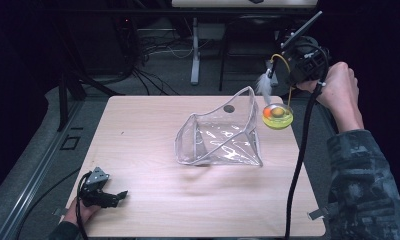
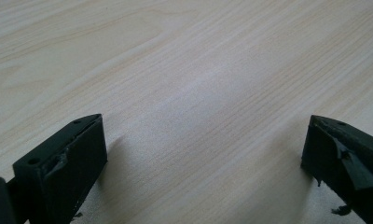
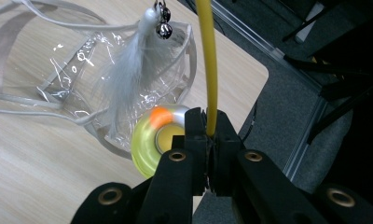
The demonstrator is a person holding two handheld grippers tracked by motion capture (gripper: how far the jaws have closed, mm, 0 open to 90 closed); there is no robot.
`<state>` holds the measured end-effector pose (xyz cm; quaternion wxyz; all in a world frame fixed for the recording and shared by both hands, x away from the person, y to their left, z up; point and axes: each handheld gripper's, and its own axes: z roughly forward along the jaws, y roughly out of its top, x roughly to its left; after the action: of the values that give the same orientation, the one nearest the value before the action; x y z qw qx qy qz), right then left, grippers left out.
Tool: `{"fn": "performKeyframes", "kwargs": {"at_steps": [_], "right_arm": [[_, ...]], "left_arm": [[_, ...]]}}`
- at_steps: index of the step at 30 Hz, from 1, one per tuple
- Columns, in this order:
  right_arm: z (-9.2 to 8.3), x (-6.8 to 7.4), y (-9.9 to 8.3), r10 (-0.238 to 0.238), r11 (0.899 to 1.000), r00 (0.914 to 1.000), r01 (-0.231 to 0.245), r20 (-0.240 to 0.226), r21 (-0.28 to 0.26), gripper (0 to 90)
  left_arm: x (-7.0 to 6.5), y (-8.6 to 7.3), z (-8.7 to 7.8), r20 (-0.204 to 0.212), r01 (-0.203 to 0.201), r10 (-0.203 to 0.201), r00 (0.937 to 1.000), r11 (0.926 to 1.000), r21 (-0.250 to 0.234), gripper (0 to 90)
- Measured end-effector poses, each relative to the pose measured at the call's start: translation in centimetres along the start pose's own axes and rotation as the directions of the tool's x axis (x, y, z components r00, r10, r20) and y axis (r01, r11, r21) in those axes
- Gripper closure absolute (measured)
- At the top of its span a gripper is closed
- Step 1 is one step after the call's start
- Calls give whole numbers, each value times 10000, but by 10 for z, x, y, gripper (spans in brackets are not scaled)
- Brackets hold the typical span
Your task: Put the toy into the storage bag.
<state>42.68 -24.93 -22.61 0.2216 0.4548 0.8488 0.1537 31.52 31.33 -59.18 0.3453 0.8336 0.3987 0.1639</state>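
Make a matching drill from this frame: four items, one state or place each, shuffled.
1 right gripper
2 left gripper
3 clear plastic pouch
4 white feather

a open, low over bare table
b dangling beside small bells
c shut on the yellow wand
d standing open mid-table

Pairs: 1-c, 2-a, 3-d, 4-b

From high above my side I look forward and down on the whole worktop (image 1: pixel 153 200). The left camera sits very near bare wood; the right camera looks down on the clear bag (image 3: pixel 58 70) – shared with the high view.
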Motion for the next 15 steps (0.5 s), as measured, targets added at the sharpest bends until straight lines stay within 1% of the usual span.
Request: {"fn": "performKeyframes", "kwargs": {"at_steps": [6, 15], "right_arm": [[-10, 5, 8, -64, 9997, 9999, 66, 78, -231, 879], [-22, 13, 22, -276, 9988, 9994, 283, 190, -400, 879]], "left_arm": [[0, 0, 0, -1, -1, 1, 10000, 10000, 0, 0], [0, 0, 0, -2, -7, 7, 10000, 10000, 2, 0]]}}
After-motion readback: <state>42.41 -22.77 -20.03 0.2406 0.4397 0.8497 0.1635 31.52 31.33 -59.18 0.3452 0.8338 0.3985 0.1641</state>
